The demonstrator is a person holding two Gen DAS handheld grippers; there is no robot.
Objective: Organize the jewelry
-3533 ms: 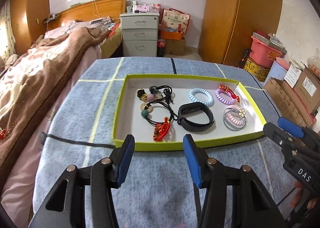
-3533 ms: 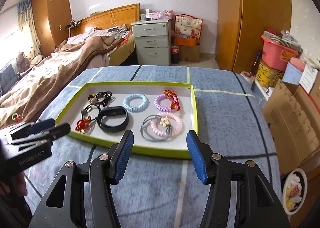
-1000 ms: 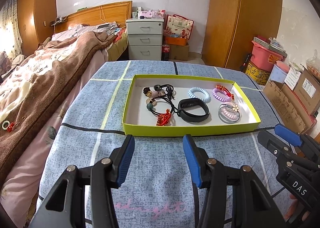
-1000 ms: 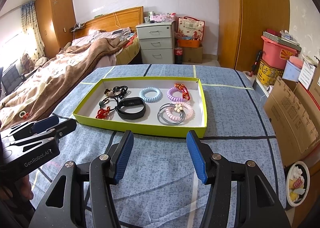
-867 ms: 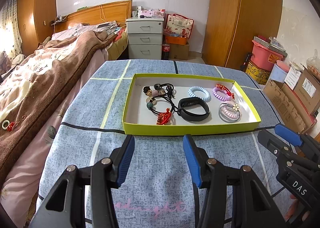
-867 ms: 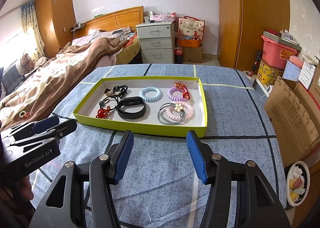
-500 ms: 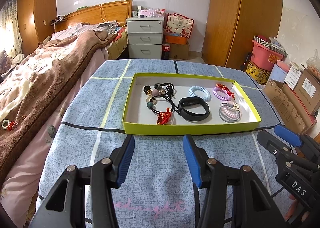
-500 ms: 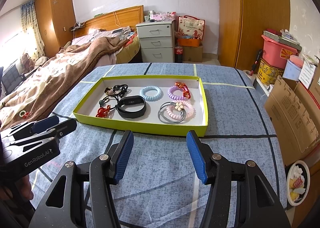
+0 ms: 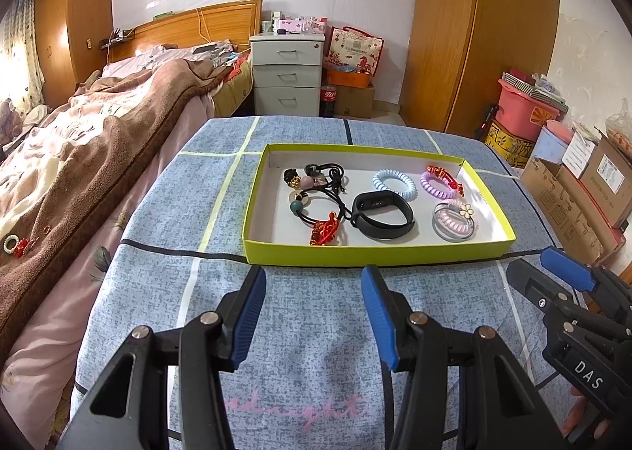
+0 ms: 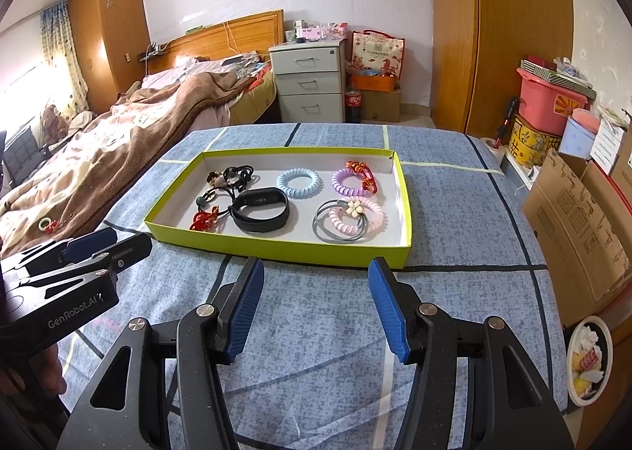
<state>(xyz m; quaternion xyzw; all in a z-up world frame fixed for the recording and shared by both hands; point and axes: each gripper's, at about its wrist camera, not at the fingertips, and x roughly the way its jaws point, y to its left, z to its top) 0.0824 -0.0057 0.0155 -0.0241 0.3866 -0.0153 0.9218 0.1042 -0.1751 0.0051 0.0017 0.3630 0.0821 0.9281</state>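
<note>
A shallow yellow-green tray (image 9: 367, 254) (image 10: 276, 246) sits on a blue patterned cloth. It holds black hair ties with beads (image 9: 316, 189), a red charm (image 9: 324, 231), a black wristband (image 9: 383, 215) (image 10: 260, 209), a blue coil tie (image 9: 394, 183) (image 10: 297, 182), a purple coil tie with a red clip (image 9: 438, 183) (image 10: 349, 179), and a pink coil tie with a flower (image 9: 454, 219) (image 10: 355, 215). My left gripper (image 9: 312, 315) is open and empty, short of the tray's near wall. My right gripper (image 10: 316, 308) is open and empty, also short of it.
A bed with a brown blanket (image 9: 79, 142) runs along the left. A grey drawer unit (image 9: 286, 79) stands beyond the table. Wardrobe, boxes and a pink bin (image 9: 529, 110) crowd the right side. A bowl (image 10: 588, 361) sits on the floor at right.
Over the last few seconds both grippers drew back from the tray, which now looks smaller and farther. In the last second almost nothing has moved.
</note>
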